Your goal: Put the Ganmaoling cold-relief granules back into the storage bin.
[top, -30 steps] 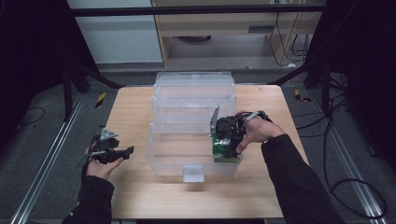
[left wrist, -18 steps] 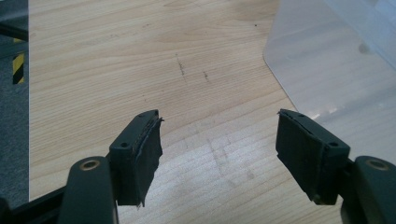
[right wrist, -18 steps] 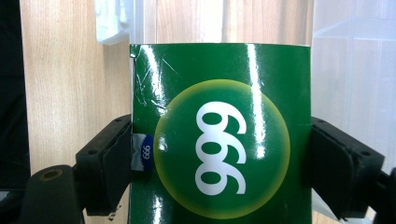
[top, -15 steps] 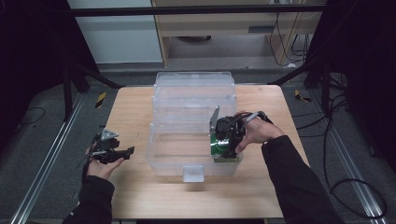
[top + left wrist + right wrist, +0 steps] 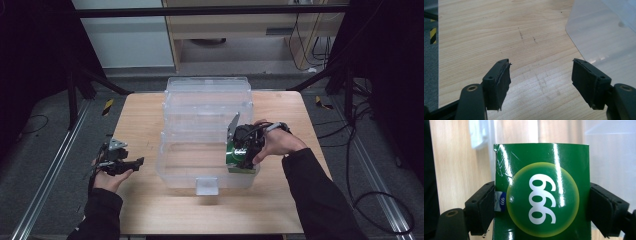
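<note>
Green box (image 5: 541,195) bottom cut off by frame

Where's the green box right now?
The green box sits between the right gripper's jaws in the right gripper view. From the high view it is at the near right corner of the clear plastic bin.

Green box (image 5: 541,192): glossy dark green, yellow-green glowing disc at centre, white "999" numerals printed on disc, small blue tag with white digits at one edge.
Storage bin (image 5: 207,135): clear, colourless plastic.
Table (image 5: 140,115): pale wood grain, few dark scuffs.
Gripper pads (image 5: 502,80): matte black.
Sleeves (image 5: 320,195): black.
Floor (image 5: 45,145): grey; yellow-black hazard tape (image 5: 107,106) strips.
</note>
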A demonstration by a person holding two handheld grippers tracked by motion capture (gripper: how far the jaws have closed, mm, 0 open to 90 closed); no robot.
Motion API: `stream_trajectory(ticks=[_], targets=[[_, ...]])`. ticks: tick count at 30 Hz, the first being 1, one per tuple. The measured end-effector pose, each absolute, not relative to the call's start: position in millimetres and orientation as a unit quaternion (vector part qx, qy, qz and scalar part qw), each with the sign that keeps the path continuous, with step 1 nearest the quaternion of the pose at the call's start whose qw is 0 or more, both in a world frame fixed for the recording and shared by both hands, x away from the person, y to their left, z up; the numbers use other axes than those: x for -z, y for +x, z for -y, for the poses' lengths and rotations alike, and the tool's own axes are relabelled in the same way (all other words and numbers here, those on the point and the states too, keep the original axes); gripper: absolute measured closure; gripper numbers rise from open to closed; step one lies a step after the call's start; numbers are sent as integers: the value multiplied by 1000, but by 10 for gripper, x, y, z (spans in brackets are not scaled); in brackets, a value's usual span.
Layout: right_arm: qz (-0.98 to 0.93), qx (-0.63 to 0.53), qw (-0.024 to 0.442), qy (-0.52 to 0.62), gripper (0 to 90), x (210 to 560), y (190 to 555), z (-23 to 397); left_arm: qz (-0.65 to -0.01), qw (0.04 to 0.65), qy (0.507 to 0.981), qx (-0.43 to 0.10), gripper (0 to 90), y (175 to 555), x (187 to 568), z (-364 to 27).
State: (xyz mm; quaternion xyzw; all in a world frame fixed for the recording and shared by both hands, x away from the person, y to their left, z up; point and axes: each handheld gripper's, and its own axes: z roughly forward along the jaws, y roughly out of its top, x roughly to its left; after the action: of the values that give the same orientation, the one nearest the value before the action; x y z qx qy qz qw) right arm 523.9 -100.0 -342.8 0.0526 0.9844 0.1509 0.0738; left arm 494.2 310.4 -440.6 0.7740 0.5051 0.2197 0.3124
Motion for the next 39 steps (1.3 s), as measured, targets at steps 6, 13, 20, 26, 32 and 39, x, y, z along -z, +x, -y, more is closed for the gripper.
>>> stream_trajectory(ticks=[6, 13, 20, 26, 32, 39], targets=[[-981, -162, 77, 71, 174, 3423, 5242, 973, -504, 311, 776, -218, 305, 4942, 4409, -3095], [-982, -155, 72, 80, 173, 3529, 5250, 943, -505, 312, 775, -218, 305, 4942, 4407, -3108], [-985, -141, 74, 68, 173, 3614, 5270, 985, -505, 311, 775, -218, 305, 4943, 4411, -3104], [-989, -118, 79, 48, 174, 3683, 5290, 959, -505, 310, 776, -217, 305, 4946, 4418, -3106], [-991, -112, 68, 23, 174, 3727, 5316, 971, -505, 309, 776, -216, 305, 4950, 4424, -3104], [-992, -114, 62, 0, 175, 3747, 5339, 996, -503, 307, 779, -214, 304, 4955, 4436, -3095]])
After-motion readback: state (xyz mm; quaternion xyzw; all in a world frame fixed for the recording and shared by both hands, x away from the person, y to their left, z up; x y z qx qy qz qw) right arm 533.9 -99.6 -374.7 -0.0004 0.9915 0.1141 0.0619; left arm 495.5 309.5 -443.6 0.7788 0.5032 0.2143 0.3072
